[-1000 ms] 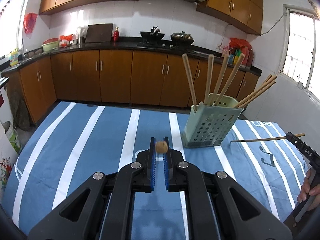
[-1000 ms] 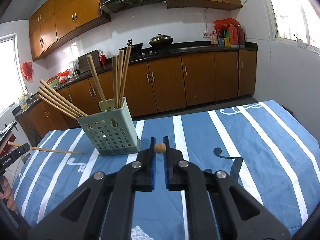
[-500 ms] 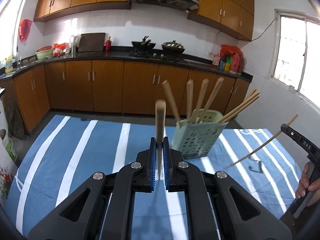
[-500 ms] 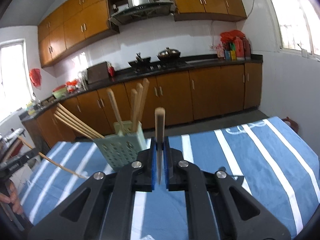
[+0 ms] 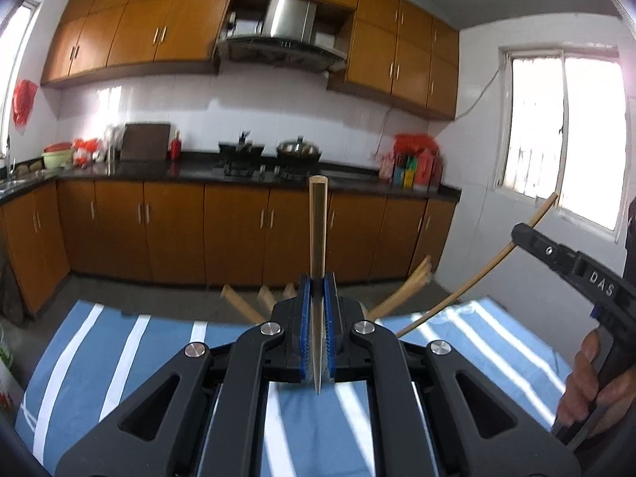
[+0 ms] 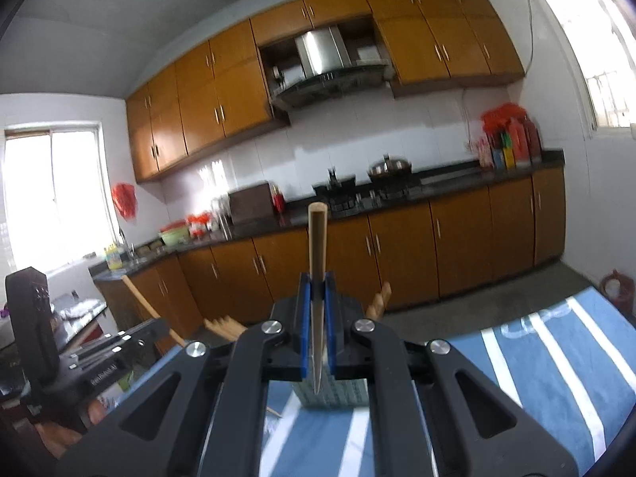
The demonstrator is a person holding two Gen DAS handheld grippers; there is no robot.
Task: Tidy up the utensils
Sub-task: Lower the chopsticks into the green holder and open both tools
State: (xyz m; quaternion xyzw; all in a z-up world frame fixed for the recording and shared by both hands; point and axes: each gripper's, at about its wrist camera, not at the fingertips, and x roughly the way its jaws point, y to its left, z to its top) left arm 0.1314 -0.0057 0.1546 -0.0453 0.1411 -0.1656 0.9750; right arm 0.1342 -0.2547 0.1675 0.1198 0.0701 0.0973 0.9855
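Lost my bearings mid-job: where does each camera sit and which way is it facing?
Left wrist: on the left gripper, facing the stove wall; its chopstick upright, right gripper and a hand at right.
Right wrist: on the right gripper, facing the same counter; left gripper at lower left.
Shared: striped tablecloth, chopsticks in the holder.

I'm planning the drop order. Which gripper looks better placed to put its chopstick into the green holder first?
Likely the right gripper: the green holder sits directly beneath its chopstick. From the left gripper, only other sticks' ends show.
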